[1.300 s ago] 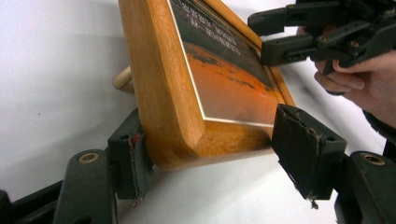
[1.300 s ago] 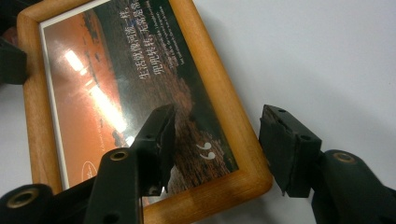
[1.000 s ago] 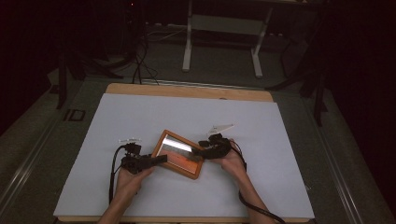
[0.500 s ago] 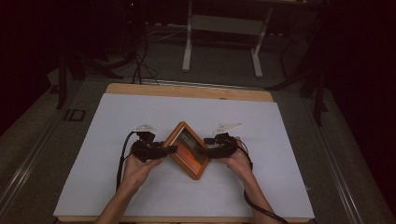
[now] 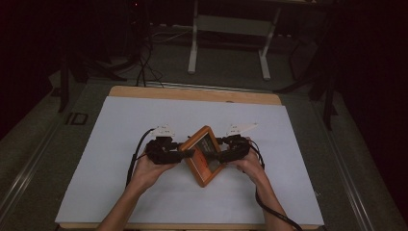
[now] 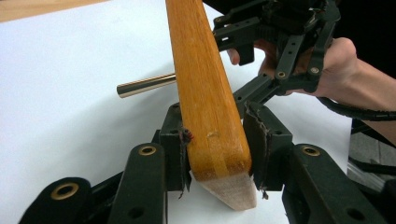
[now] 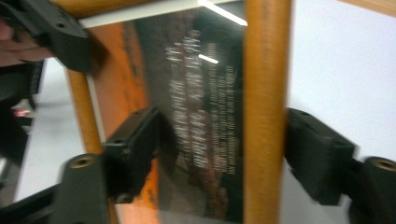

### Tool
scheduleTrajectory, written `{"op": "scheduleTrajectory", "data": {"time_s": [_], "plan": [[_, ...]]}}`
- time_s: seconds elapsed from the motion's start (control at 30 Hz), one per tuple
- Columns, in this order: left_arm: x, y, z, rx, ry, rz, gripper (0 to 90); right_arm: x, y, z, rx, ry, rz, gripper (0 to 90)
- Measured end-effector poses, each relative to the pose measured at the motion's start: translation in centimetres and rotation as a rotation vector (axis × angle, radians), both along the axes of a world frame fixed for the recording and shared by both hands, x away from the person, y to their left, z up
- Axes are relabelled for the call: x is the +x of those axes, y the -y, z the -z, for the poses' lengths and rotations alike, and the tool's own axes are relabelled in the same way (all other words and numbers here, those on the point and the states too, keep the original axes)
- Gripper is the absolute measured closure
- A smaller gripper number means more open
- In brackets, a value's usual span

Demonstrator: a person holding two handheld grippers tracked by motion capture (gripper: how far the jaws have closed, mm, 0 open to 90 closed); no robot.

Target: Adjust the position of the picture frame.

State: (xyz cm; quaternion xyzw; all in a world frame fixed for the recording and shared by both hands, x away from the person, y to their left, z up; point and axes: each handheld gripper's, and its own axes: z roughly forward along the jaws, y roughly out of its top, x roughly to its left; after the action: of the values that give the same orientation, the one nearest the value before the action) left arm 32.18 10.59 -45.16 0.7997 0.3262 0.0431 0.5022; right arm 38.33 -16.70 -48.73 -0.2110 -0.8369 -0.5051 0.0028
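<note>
- The wooden picture frame [image 5: 204,155] stood raised above the white table [image 5: 96,144] between both grippers, its long axis running away from the person.
- Left gripper [image 5: 180,153] clamped the frame's left edge, its jaws having just been closing; right gripper [image 5: 217,155], jaws just opening, straddled the right rail loosely.

A white sheet [image 5: 120,159] lies under the left gripper [image 5: 185,154] and the right gripper [image 5: 216,155] and spreads wide to either side of them. It covers a wooden tabletop [image 5: 192,94], whose bare far strip shows well beyond both grippers. Past that edge, farther off, a pale metal stand [image 5: 194,53] rises from a grey floor [image 5: 356,183] on two legs. A tangle of dark cables [image 5: 144,67] lies on the floor beyond the left gripper and off to its outer side. A floor marking [image 5: 76,118] sits well out from the left gripper, beside the sheet's far corner. A dark post [image 5: 329,96] stands beyond the right gripper, off to its outer side.
</note>
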Motion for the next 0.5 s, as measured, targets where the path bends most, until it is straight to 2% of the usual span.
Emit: {"op": "scheduleTrajectory", "data": {"time_s": [0.07,0.2,0.27,0.5], "plan": [[0.0,0.1,0.1,0.011,0.01,-0.017,62.8,-0.1,0.2,0.0,-0.007,0.01,0.005,32.1],[0.0,0.0,0.3,0.019,0.016,-0.041,62.6,-0.6,1.0,-0.4,-0.003,0.034,0.017,43.2],[-0.1,-0.3,0.6,-0.026,0.003,-0.044,63.3,-1.0,1.3,-0.6,-0.004,0.048,0.017,46.0],[-0.6,-0.1,1.1,-0.069,0.028,-0.068,57.2,-2.5,2.9,-1.3,0.025,0.083,0.016,58.3]]}}
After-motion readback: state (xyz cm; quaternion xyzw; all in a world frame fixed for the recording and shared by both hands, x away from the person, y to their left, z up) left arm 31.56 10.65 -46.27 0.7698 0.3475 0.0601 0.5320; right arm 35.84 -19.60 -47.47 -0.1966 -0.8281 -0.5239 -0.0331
